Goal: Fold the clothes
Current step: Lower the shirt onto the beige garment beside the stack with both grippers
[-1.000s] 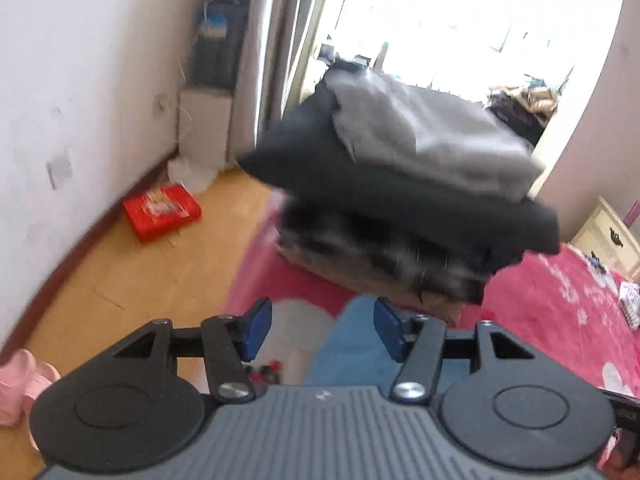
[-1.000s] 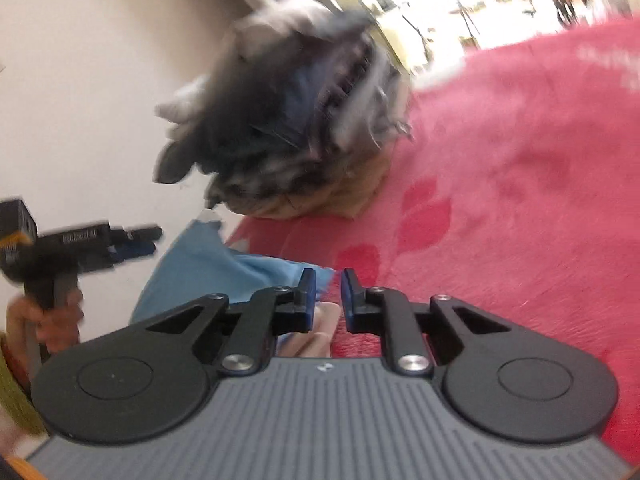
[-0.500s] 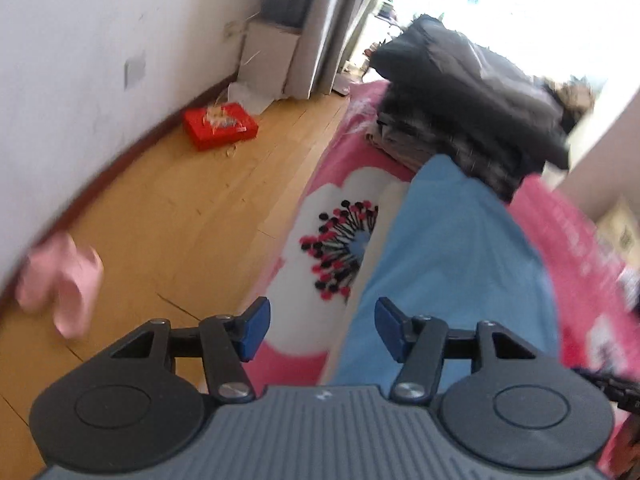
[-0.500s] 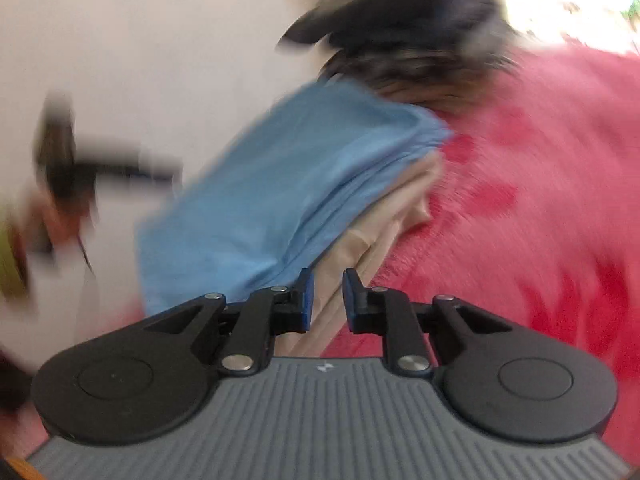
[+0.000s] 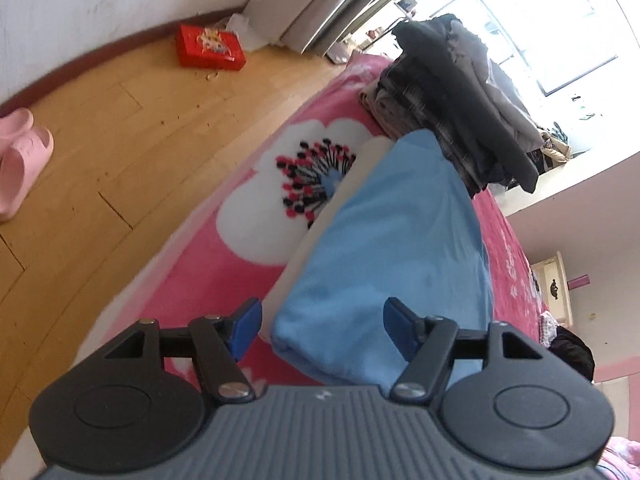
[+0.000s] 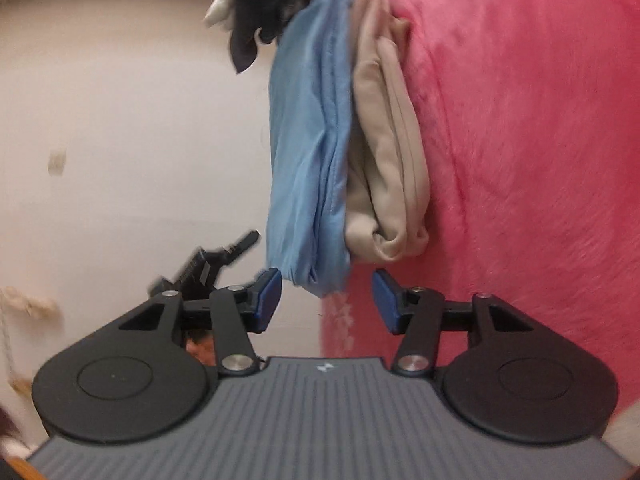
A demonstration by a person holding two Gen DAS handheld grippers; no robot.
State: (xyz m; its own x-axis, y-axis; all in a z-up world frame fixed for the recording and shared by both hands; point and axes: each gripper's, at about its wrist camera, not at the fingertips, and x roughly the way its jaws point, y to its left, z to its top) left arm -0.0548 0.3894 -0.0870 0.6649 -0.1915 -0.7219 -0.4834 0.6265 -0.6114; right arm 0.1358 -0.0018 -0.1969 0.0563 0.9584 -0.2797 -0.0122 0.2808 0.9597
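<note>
left gripper [image 5: 322, 330] jaws apart, empty, near edge of the folded blue garment [image 5: 396, 248] showing between the pads at frame centre; blue garment lies on a folded beige garment [image 5: 340, 204], both on the pink floral blanket [image 5: 224, 264]; pile of dark clothes [image 5: 460, 100] at upper right, touching the blue garment's far end; red box [image 5: 210, 48] on the wooden floor [image 5: 100, 140], upper left; pink slipper [image 5: 20, 160] at left edge; right gripper [image 6: 326, 300] jaws apart, empty, just short of the stack's end.

A folded shirt [image 5: 400, 248] lies on a second folded garment [image 6: 384, 152] on the bed [image 5: 256, 216], with a clothes pile [image 5: 452, 92] behind it.
</note>
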